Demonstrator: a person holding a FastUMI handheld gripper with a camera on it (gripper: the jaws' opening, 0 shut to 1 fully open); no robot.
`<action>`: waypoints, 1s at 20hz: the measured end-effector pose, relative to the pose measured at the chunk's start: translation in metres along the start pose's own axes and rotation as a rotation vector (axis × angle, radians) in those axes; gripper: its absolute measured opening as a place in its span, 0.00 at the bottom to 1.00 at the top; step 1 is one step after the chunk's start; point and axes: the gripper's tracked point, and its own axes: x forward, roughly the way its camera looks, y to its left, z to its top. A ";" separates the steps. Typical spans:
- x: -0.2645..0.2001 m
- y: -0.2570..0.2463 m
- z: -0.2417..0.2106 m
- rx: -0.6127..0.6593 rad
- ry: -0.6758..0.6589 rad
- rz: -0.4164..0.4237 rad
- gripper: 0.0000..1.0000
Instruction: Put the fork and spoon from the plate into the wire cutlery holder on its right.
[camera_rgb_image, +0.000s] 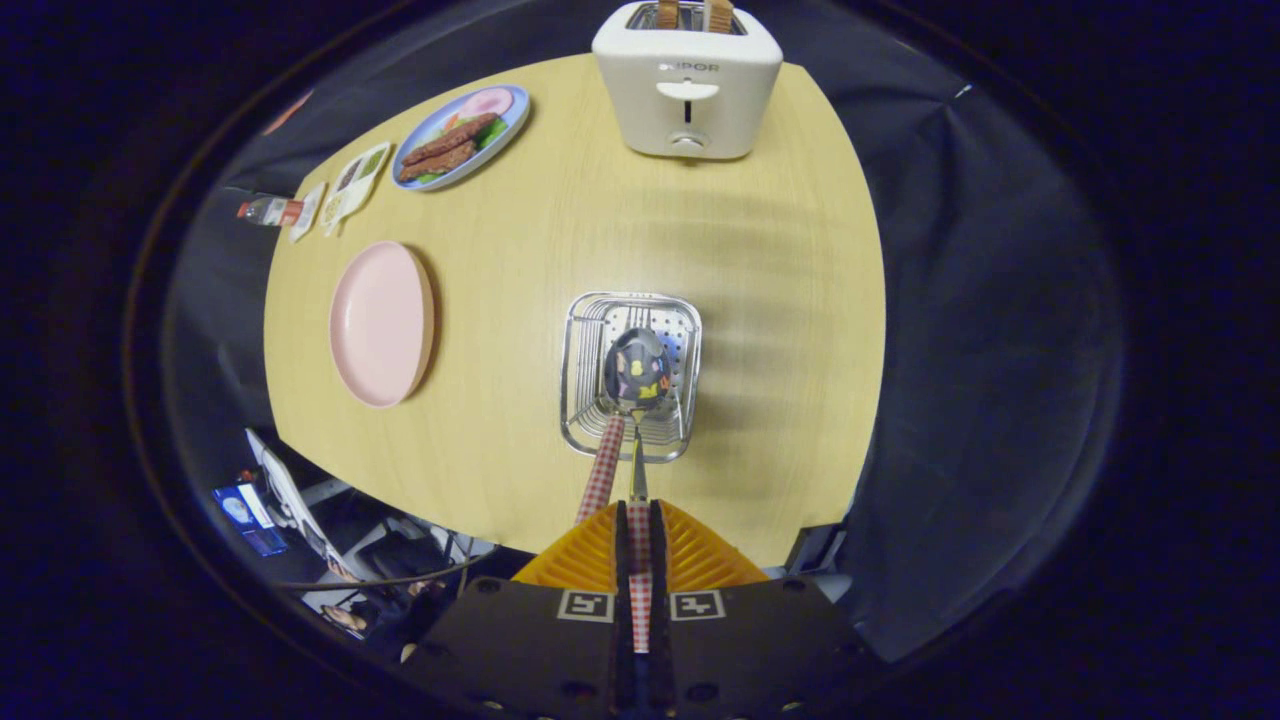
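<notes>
**Spoon Held Over Wire Holder**

Currently the tool (640, 515) has its two orange fingers (590, 555) drawn close together, clamped on the red-checked handle of the spoon (637, 368). The spoon's bowl hangs over the wire cutlery holder (580, 370), which stands on the wooden worktop (780, 300) to the right of the pink plate (380, 322). A second red-checked handle (602, 470) leans out of the holder beside the spoon's stem; this is probably the fork, though its head is hidden. The plate carries no cutlery. Beyond the holder stands a white toaster (687, 85) with two slices in its slots. A blue plate of food (462, 135) lies at the far left.
</notes>
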 end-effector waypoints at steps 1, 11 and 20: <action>0.002 0.000 0.002 0.008 0.013 -0.002 0.06; 0.005 -0.002 0.015 -0.001 0.030 -0.024 0.11; -0.011 0.019 0.017 -0.019 -0.075 -0.029 0.22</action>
